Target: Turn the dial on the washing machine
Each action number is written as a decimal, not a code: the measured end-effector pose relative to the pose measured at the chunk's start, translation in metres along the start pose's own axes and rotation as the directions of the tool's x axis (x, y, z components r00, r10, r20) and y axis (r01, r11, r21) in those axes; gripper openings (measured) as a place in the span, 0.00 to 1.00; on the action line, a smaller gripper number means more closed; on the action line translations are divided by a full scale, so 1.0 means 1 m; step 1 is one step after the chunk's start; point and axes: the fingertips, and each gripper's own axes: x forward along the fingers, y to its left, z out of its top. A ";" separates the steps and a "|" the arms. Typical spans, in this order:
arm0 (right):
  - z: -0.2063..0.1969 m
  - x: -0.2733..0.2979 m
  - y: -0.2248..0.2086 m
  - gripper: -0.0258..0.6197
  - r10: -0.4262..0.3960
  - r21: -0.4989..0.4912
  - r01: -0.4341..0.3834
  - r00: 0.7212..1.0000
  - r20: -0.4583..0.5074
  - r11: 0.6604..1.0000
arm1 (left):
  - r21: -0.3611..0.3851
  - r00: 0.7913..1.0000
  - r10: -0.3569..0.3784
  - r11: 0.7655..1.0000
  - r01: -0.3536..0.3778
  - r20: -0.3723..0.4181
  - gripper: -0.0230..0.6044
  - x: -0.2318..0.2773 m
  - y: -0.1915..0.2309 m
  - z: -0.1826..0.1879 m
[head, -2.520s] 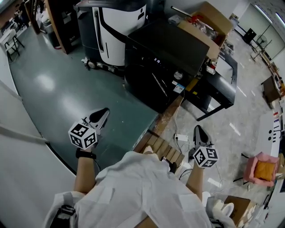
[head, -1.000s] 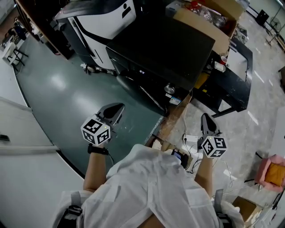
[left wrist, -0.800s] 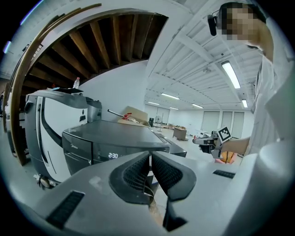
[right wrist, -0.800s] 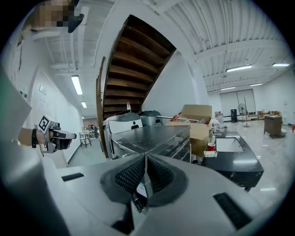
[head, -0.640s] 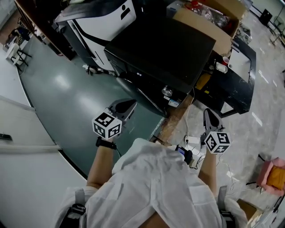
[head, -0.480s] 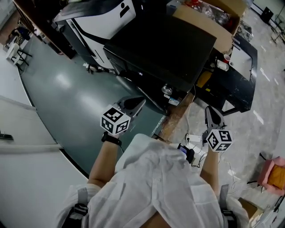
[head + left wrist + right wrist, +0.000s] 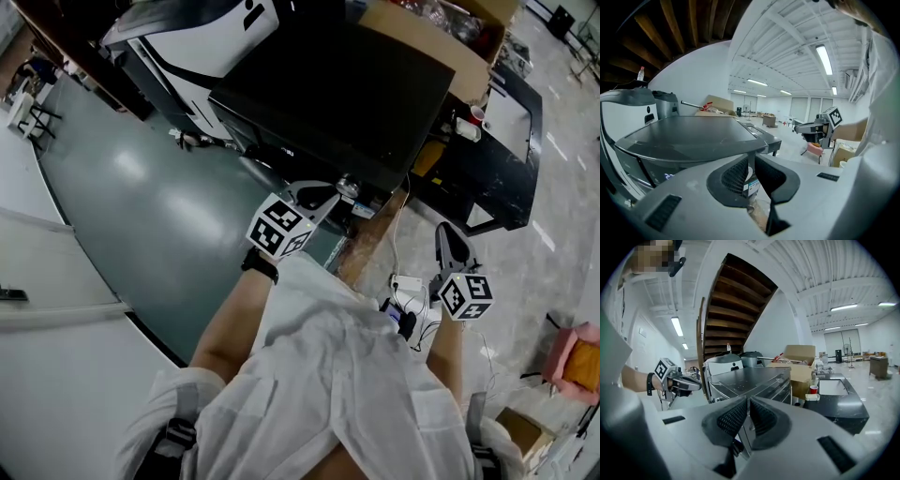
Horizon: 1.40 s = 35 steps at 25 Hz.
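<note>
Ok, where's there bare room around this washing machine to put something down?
The washing machine's flat black lid is bare, between the white appliance and the cardboard box. The green floor left of it in the head view is open too. Crowded: the floor by the right gripper, with a power strip and cables.

Dial (image 7: 350, 187) on washing machine (image 7: 347, 94) partly hidden by left hand-held gripper (image 7: 330, 197); display (image 7: 669, 176) txt too small to read.

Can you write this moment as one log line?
left hand-held gripper: shut, tips by the dial | right hand-held gripper: shut, empty, off to the side | dial: not gripped yet
</note>
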 end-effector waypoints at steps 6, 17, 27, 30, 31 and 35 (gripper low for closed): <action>-0.003 0.008 -0.004 0.07 -0.005 0.000 0.005 1.000 -0.021 1.000 | 0.022 0.993 0.023 1.000 -0.021 -0.112 0.22 0.036 0.016 -0.026; -0.002 0.016 -0.002 0.07 -0.003 -0.025 0.002 0.998 -0.057 1.000 | 0.048 0.983 -0.019 0.998 0.028 -0.183 0.31 0.065 0.015 -0.046; -0.005 0.016 -0.006 0.08 -0.001 -0.031 -0.001 0.997 -0.071 1.000 | -0.001 0.974 -0.027 1.000 0.027 -0.225 0.44 0.071 0.014 -0.073; -0.005 0.018 -0.007 0.08 0.002 -0.033 -0.004 0.997 -0.075 0.999 | -0.045 0.978 -0.035 0.999 0.026 -0.207 0.45 0.071 0.014 -0.069; -0.005 0.018 -0.008 0.08 0.002 -0.032 -0.004 0.997 -0.076 0.999 | -0.050 0.978 -0.037 0.998 0.027 -0.206 0.45 0.071 0.014 -0.069; -0.005 0.018 -0.007 0.08 0.005 -0.033 -0.008 0.997 -0.077 0.999 | -0.073 0.971 -0.049 0.997 0.033 -0.234 0.47 0.072 0.012 -0.076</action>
